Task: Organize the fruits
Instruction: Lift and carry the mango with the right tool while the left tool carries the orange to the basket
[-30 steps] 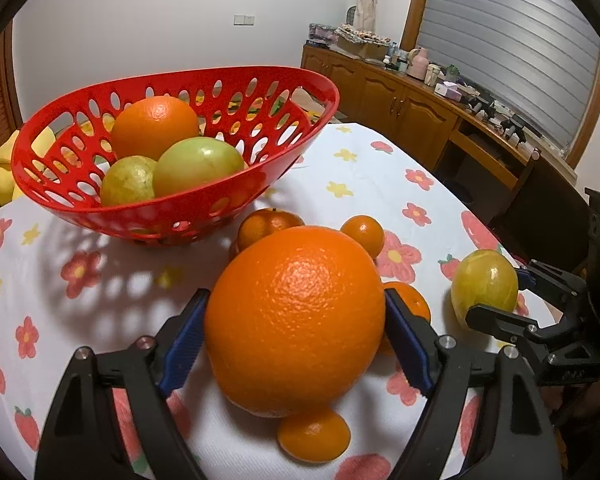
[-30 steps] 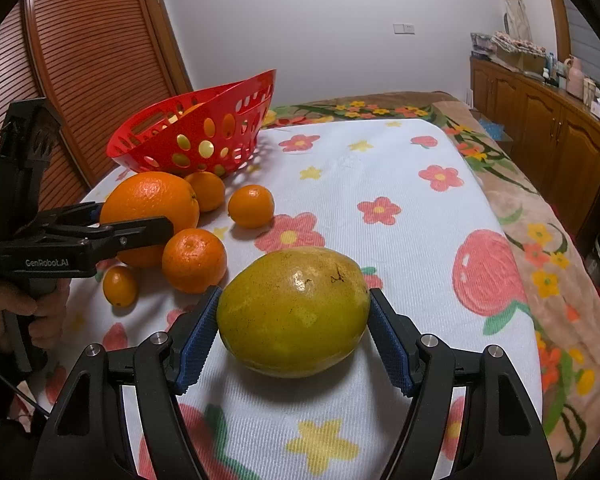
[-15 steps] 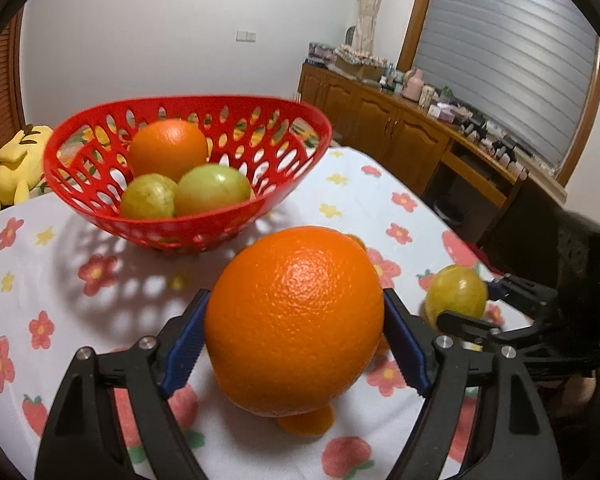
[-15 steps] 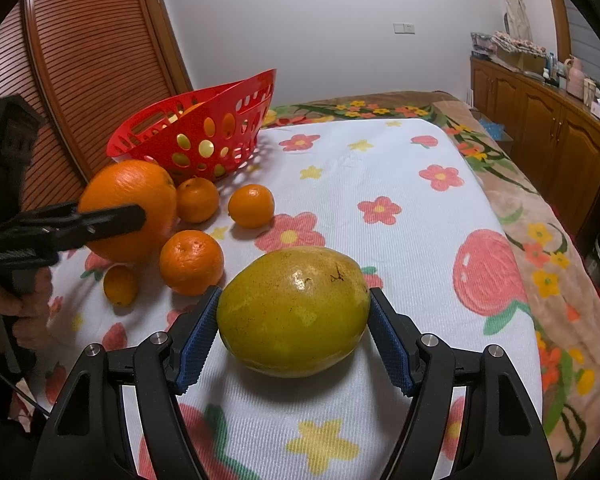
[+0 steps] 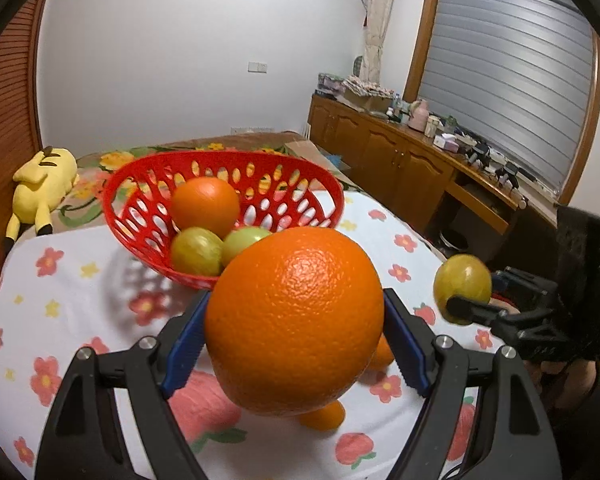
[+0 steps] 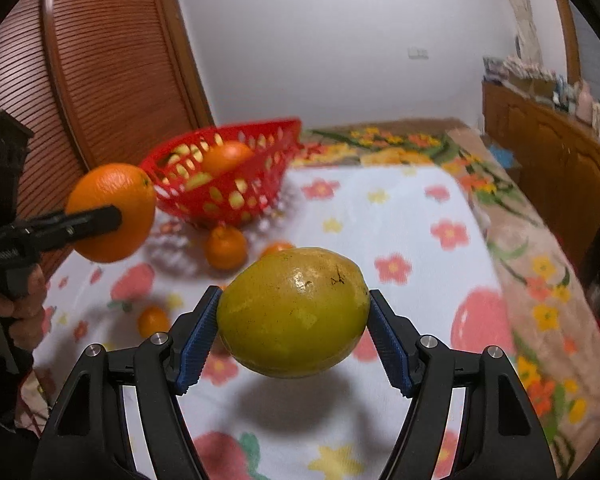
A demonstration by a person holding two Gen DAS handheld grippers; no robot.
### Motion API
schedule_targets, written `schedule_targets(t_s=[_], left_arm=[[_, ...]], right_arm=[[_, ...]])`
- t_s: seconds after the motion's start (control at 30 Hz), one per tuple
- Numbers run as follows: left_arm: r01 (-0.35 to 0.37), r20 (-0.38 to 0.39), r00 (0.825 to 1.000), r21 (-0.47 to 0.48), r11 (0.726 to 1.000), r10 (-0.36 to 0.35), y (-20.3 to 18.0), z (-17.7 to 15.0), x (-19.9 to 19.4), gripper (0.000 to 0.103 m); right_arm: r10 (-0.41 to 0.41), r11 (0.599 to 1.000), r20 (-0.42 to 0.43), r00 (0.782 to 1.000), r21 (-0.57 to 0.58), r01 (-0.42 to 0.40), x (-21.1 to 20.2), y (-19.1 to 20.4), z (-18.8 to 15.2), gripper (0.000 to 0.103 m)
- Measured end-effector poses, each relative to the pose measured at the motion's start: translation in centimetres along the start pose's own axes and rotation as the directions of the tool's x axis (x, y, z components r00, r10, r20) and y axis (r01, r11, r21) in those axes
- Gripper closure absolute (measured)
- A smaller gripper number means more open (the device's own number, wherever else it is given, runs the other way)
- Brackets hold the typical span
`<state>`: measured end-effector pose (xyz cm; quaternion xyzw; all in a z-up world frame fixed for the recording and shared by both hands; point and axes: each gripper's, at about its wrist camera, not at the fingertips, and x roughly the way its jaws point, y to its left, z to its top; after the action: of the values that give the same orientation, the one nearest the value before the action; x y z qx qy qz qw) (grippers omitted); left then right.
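My left gripper [image 5: 294, 344] is shut on a large orange [image 5: 294, 320] and holds it in the air above the table, short of the red basket [image 5: 320, 188]. The basket holds an orange [image 5: 204, 205] and two green fruits [image 5: 196, 252]. My right gripper [image 6: 294, 344] is shut on a yellow-green fruit [image 6: 294, 312], lifted off the cloth. In the right wrist view the left gripper [image 6: 112, 216] with its orange [image 6: 116, 192] is at the left, beside the basket [image 6: 260, 168]. Small tangerines [image 6: 225, 246] lie on the cloth.
The table has a white flowered cloth [image 6: 400, 220]. A yellow plush toy [image 5: 40, 192] lies behind the table at the left. A wooden sideboard [image 5: 400, 160] with clutter stands at the right. A slatted wooden door [image 6: 100, 60] is at the left.
Both grippers have risen with their fruit. The yellow-green fruit has left the cloth. The large orange is higher and nearer the basket's level.
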<state>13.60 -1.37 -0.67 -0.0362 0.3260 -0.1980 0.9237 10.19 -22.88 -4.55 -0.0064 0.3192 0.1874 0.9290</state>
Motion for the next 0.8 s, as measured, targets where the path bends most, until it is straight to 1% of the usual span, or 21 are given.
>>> schedule_targets(t_s=[0.2, 0.4, 0.57, 0.8], left_arm=[[-0.024, 0.035, 0.999, -0.004, 1.000, 0.025, 1.3, 1.3, -1.2, 0.022], [-0.049, 0.057, 0.997, 0.011, 0.999, 0.048, 2.4, 3.0, -1.4, 0.022], [-0.077, 0.061, 0.995, 0.006, 0.997, 0.077, 4.2, 4.4, -0.5, 0.022], [-0.098, 0.021, 0.995, -0.012, 0.995, 0.098, 6.4, 5.2, 2.6, 0.022]], right_arm=[[0.018, 0.998, 0.040, 0.999, -0.056, -0.016, -0.5, 1.6, 3.3, 0.029], [0.043, 0.994, 0.048, 0.998, -0.102, -0.038, 0.6, 2.9, 6.1, 0.029], [0.061, 0.988, 0.040, 0.997, -0.146, -0.054, 2.5, 3.9, 8.5, 0.029], [0.084, 0.977, 0.011, 0.996, -0.196, -0.080, 5.6, 4.7, 10.7, 0.029]])
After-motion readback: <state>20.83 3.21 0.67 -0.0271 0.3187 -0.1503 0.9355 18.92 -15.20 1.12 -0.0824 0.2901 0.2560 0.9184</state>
